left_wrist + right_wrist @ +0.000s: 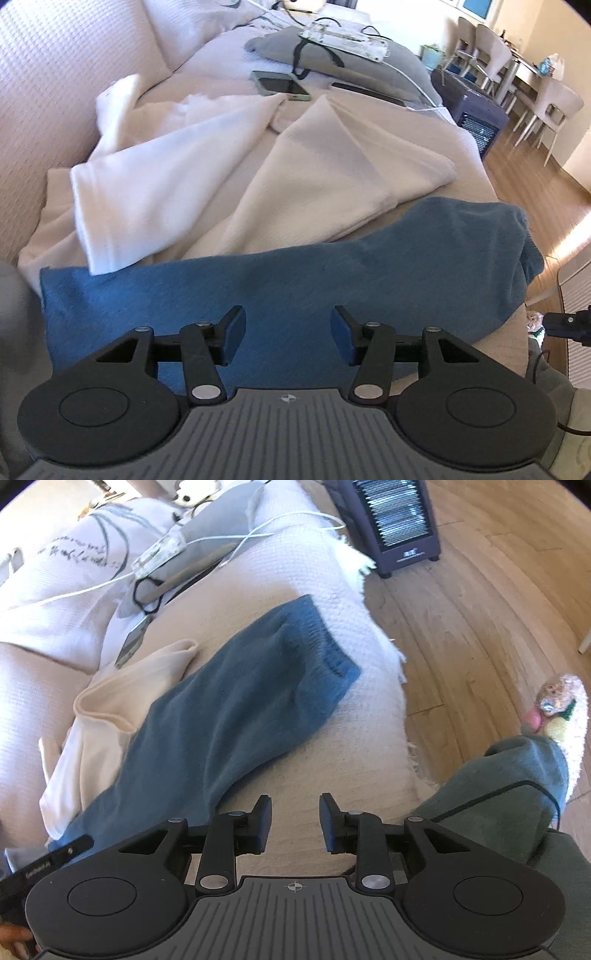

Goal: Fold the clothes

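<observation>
A sofa [44, 92] under a cream cover holds a blue garment [295, 273] stretched across its front edge, with cream clothing [332, 173] just behind. The left gripper [288, 336] and right gripper [295, 821] hover above, jaws apart, holding nothing.

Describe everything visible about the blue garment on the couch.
The blue garment is a soft, knit-looking piece, folded into a long band, with a ribbed cuff end toward the couch's front edge. It lies flat across the beige throw, partly overlapping the cream garment; a white garment's edge rests on its other end. Neither gripper holds it.
</observation>
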Motion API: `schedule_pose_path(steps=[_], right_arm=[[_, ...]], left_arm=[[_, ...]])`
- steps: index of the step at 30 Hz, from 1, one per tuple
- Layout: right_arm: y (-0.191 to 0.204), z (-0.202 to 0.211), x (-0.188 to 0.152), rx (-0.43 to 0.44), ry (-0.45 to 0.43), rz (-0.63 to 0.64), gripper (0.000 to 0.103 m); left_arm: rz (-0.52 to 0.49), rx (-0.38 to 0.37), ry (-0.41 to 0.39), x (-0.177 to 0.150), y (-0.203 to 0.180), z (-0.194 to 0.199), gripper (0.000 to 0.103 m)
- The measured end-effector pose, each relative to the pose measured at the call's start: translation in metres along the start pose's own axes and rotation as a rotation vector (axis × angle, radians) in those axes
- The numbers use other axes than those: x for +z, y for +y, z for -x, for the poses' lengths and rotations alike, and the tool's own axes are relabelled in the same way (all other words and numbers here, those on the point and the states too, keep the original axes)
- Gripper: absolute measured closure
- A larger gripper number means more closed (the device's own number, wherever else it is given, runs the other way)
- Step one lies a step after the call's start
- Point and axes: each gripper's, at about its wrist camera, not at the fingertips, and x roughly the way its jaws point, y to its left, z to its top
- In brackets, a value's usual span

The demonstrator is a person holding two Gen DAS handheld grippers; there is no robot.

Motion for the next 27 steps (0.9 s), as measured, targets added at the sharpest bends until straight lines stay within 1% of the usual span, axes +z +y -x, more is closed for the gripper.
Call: schedule_pose_path(steps=[4, 7, 9, 10, 11, 14, 18, 20, 25, 27], right_arm=[[0.025, -0.005, 0.005, 0.037, -0.001, 0.058, 0.074], [0.050, -0.013, 0.012, 0.093, 0.002, 0.092, 0.074], [0.070, -0.022, 0.016, 0.106, 0.006, 0.138, 0.067], [0.080, -0.027, 0.017, 0.104, 0.007, 0.165, 0.066], [0.090, -0.032, 0.017, 0.094, 0.008, 0.204, 0.065], [0.117, -0.046, 0.010, 0.026, 0.011, 0.329, 0.065], [0.133, -0.062, -0.004, -0.038, 0.026, 0.446, 0.065], [0.133, -0.069, -0.007, -0.054, 0.034, 0.456, 0.065], [0.127, -0.079, -0.006, -0.056, 0.038, 0.443, 0.065], [0.130, -0.083, -0.008, -0.068, 0.039, 0.467, 0.061]], left_arm=[[-0.024, -0.007, 0.020, 0.000, -0.008, -0.010, 0.054], [-0.046, -0.010, 0.031, -0.001, -0.014, -0.016, 0.054], [-0.060, -0.005, 0.037, -0.001, -0.015, -0.018, 0.054], [-0.063, 0.001, 0.041, -0.002, -0.014, -0.019, 0.053], [-0.062, 0.013, 0.050, -0.003, -0.012, -0.020, 0.052], [-0.038, 0.043, 0.080, -0.007, -0.002, -0.024, 0.051], [-0.003, 0.049, 0.113, -0.013, 0.010, -0.035, 0.048], [-0.005, 0.048, 0.123, -0.015, 0.012, -0.039, 0.047], [-0.019, 0.054, 0.134, -0.016, 0.013, -0.052, 0.041], [-0.013, 0.052, 0.135, -0.016, 0.015, -0.053, 0.040]])
